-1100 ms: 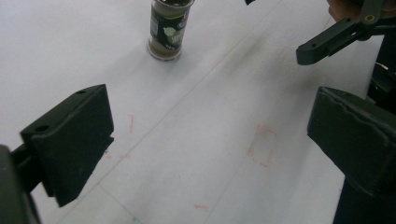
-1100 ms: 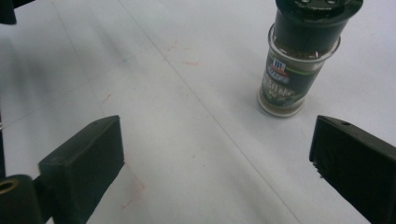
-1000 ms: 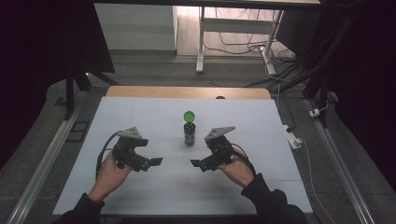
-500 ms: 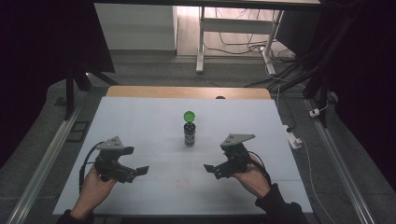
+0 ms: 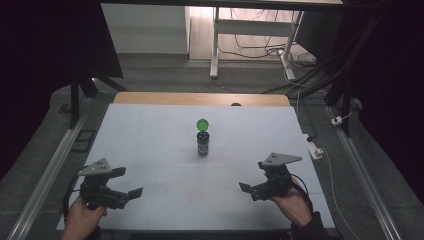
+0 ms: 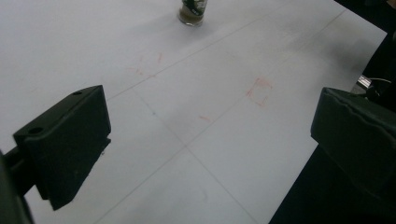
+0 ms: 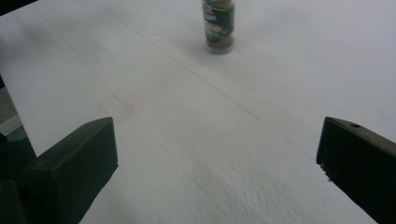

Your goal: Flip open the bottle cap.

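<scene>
- High view: we hold the left gripper [image 5: 131,192] at the lower left of the frame and the right gripper [image 5: 246,188] at the lower right, both with jaws spread and nothing between them. The spice jar [image 5: 202,144] stands upright at mid-frame on the white table [image 5: 150,150], well apart from both grippers. Its green lid [image 5: 202,124] shows just above it in the picture, flipped up or lying behind it; we cannot tell which. We judge the opening done, with little left for the grippers.
- Left gripper view: our two black jaws stand wide apart at the lower corners. The jar's base [image 6: 192,11] sits at the top edge of the frame, far ahead. Faint red marks [image 6: 258,91] show on the bare surface between.
- Right gripper view: the jaws are likewise released, one at each lower corner. The jar [image 7: 218,25] stands at the top centre, its label facing us. A red square outline [image 7: 116,107] lies at left. Nothing blocks the way to the jar.
</scene>
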{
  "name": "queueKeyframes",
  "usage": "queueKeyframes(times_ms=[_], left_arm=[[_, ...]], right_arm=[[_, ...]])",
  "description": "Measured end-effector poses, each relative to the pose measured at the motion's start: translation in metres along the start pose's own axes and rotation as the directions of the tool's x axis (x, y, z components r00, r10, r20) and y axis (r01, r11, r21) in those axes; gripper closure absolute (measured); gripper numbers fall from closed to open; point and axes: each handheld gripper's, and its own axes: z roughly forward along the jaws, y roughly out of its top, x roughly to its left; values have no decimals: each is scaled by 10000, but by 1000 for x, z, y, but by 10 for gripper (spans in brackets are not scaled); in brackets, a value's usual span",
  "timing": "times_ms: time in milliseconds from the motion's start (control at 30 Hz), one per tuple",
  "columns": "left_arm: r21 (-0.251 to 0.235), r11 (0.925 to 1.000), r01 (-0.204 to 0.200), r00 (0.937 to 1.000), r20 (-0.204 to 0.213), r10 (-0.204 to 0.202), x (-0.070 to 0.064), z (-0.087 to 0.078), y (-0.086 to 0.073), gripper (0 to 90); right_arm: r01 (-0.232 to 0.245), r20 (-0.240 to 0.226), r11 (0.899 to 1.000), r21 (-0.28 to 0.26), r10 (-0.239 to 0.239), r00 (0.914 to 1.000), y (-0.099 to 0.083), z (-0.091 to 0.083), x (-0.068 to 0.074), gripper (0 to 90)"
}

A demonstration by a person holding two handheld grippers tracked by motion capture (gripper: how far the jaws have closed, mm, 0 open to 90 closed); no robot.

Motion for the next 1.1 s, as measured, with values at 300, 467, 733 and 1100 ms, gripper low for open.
queueKeyframes(times_ms=[300, 467, 733, 1100], left_arm=[[-338, 9986, 399, 9970, -645, -420, 3, -25, -23, 0], [-303, 9982, 526, 9936, -980, -554, 5, -32, -34, 0], [-156, 9967, 797, 9900, -1157, -809, 8, -37, -45, 0], [379, 9948, 940, 9866, -1375, -880, 6, -38, -50, 0]], right_arm=[[-682, 822, 9973, -268, 702, 9941, -27, -31, -12, 0], [-1000, 1224, 9948, -215, 1019, 9872, -41, -43, -18, 0], [-1275, 1668, 9918, 46, 1250, 9780, -55, -56, -20, 0], [-1595, 1851, 9870, 207, 1530, 9707, -65, -65, -20, 0]])
